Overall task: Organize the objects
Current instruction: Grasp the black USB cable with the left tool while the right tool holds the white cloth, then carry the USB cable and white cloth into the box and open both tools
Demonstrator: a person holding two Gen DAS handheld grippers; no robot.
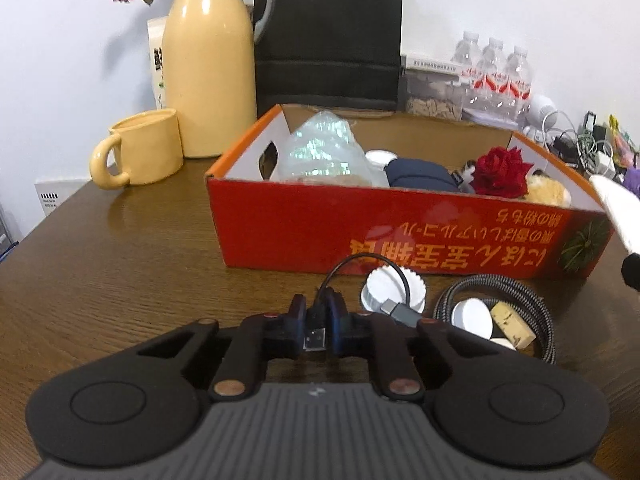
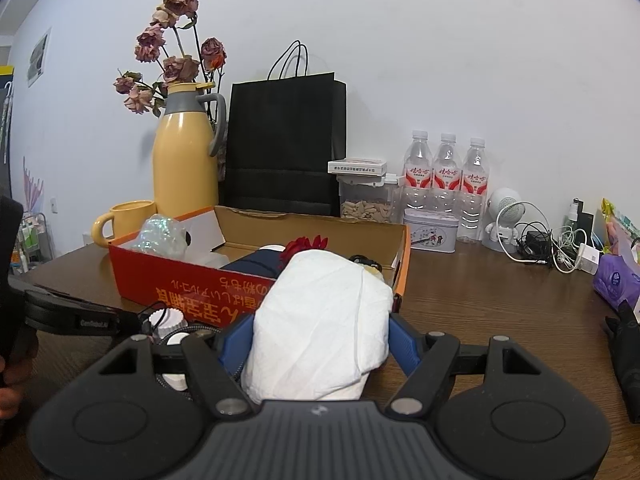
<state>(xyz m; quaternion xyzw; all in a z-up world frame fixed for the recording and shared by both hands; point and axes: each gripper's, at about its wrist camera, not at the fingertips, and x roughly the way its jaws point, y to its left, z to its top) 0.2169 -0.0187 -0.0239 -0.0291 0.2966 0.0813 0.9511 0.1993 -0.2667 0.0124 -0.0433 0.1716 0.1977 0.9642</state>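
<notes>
The yellow thermos jug (image 2: 185, 160) stands at the back of the wooden table (image 2: 500, 300). Just beside it, toward the table's near edge, sits a yellow mug (image 1: 140, 150). Dried roses (image 2: 172, 48) rise behind the jug; a black paper bag (image 2: 286, 140) stands to its right. Further right along the wall stand three water bottles (image 2: 446, 184).

Plain white wall (image 2: 400, 40), dark wooden table (image 1: 120, 260), even light

Red-orange box (image 1: 360, 232) – yellow mug (image 1: 140, 152), black/grey braided cable (image 1: 536, 300).
</notes>
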